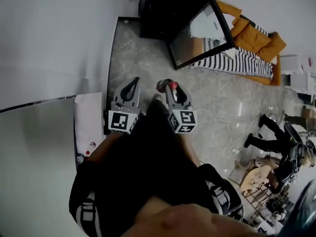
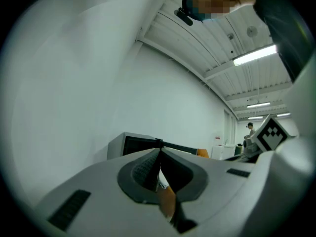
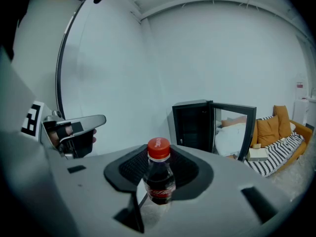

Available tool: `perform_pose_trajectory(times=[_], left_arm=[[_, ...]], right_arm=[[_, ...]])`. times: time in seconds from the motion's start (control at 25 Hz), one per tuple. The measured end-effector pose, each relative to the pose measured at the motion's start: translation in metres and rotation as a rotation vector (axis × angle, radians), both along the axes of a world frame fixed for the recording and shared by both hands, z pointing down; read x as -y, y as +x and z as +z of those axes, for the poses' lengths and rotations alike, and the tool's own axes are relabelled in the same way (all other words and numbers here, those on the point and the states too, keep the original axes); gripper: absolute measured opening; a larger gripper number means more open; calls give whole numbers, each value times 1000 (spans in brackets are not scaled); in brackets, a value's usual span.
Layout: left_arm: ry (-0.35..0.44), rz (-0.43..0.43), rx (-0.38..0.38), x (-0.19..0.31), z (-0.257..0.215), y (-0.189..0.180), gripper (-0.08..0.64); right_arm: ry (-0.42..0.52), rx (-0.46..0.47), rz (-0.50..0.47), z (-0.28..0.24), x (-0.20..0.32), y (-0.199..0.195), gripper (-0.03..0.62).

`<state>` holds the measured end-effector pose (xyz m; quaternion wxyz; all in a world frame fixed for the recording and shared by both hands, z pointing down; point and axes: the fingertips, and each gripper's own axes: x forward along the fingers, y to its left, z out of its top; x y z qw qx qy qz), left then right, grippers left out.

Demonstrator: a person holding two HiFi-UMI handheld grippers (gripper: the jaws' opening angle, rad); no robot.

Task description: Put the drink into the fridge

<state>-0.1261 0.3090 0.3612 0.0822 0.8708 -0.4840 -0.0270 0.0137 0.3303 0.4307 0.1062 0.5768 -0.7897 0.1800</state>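
Right tool: the right tool has its jaws partly apart, and both pads press on the sides of the drink bottle, which stands upright between them.
Left tool: the left tool has its jaws brought together at the tips, with nothing between them.
Drink: a small bottle of dark liquid, held in the air over the floor and well apart from the fridge.
Fridge: the black fridge stands at the far edge of the floor, against the white wall. Its glass door is swung open.
Head view only: both tools side by side, left tool and right tool, with the red cap just visible. A white cable lies on the floor.
Right gripper view only: the whole bottle from the side. The left tool also shows at the left edge, apart from the bottle.
Left gripper view only: the ceiling lamps and the marker cube of the right tool. The bottle does not show in this view.
Beside the fridge: an orange sofa with a striped blanket.
Writing: the red label and the cap carry white script, too blurred to read. The marker cubes bear only black and white squares.
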Motion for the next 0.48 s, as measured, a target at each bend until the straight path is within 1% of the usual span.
perform_pose_trajectory(times=[0.16, 0.24, 0.4, 0.48], left_arm=[[-18, 19, 12, 2, 9, 1, 5], [-19, 11, 9, 8, 11, 1, 5], [5, -12, 1, 22, 13, 2, 5], [-2, -16, 6, 31, 16, 4, 5]], right_arm=[[4, 1, 8, 0, 5, 0, 126], [11, -2, 7, -1, 12, 1, 126], [22, -6, -5, 1, 28, 4, 126], [22, -4, -12, 2, 37, 7, 126]])
